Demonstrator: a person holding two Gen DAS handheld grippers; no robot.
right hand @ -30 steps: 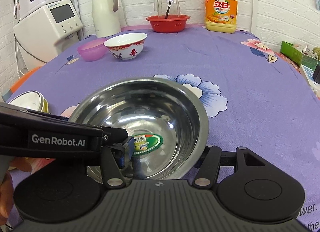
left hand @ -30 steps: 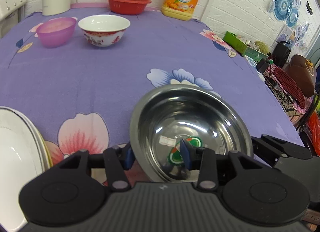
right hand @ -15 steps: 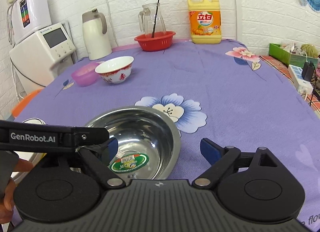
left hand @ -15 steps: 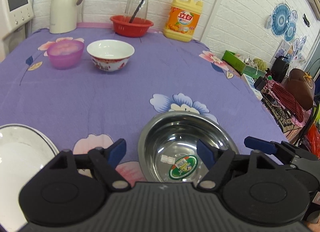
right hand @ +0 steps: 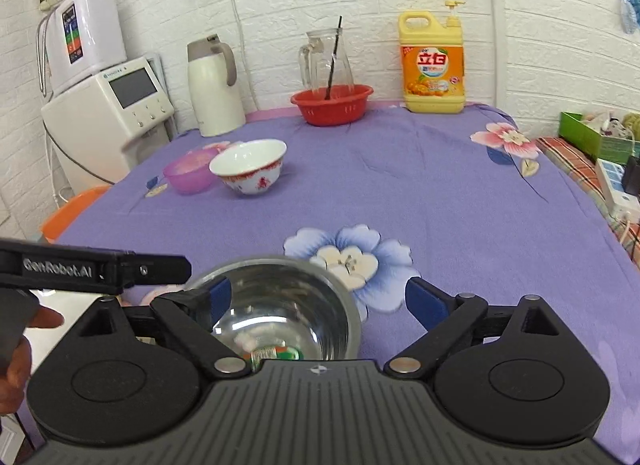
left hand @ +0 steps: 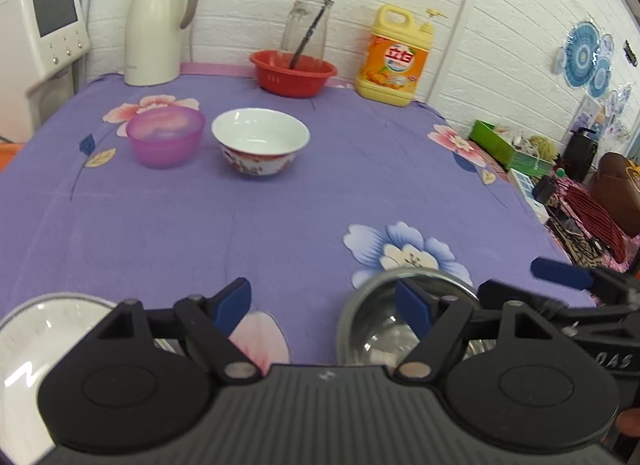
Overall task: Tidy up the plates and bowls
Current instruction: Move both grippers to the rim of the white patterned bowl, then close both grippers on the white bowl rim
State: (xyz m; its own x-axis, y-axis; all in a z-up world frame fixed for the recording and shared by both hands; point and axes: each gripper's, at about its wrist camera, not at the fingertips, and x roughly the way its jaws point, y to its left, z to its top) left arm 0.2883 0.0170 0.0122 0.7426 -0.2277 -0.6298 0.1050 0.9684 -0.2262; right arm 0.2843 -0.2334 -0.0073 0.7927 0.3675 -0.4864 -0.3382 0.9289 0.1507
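While the left wrist view is looking across the surface (left hand: 280, 225) with its purple flowered cloth, the left gripper (left hand: 324, 305) is hovering near the front edge with its jaws standing wide and holding nothing. The steel bowl (left hand: 372, 329) is sitting just under the right blue finger, partly hidden behind the gripper body. A white plate (left hand: 44, 329) is lying at the front left corner, also partly covered. Toward the back left, the pink bowl (left hand: 165, 136) and the white bowl (left hand: 260, 141) with red pattern are standing just beside each other. Along the back edge, a white thermos jug (left hand: 154, 25), a red basket (left hand: 293, 72) with a glass pitcher (left hand: 306, 31) behind it, and a yellow detergent bottle (left hand: 396, 57) are standing. The right gripper (left hand: 560, 275) is showing at the right side of this view.

In the right wrist view, the right gripper (right hand: 320, 301) is also hanging above the front edge, jaws wide apart and gripping nothing. The steel bowl (right hand: 288, 301) is resting upright on the surface, close to the left finger; I cannot tell if they are touching. A green label is showing at its bottom. The left gripper (right hand: 100, 267) is reaching in from the left side, and a hand (right hand: 20, 357) is holding it. The white bowl (right hand: 250, 165) and the pink bowl (right hand: 188, 175) are standing well apart from the steel bowl, toward the back left.
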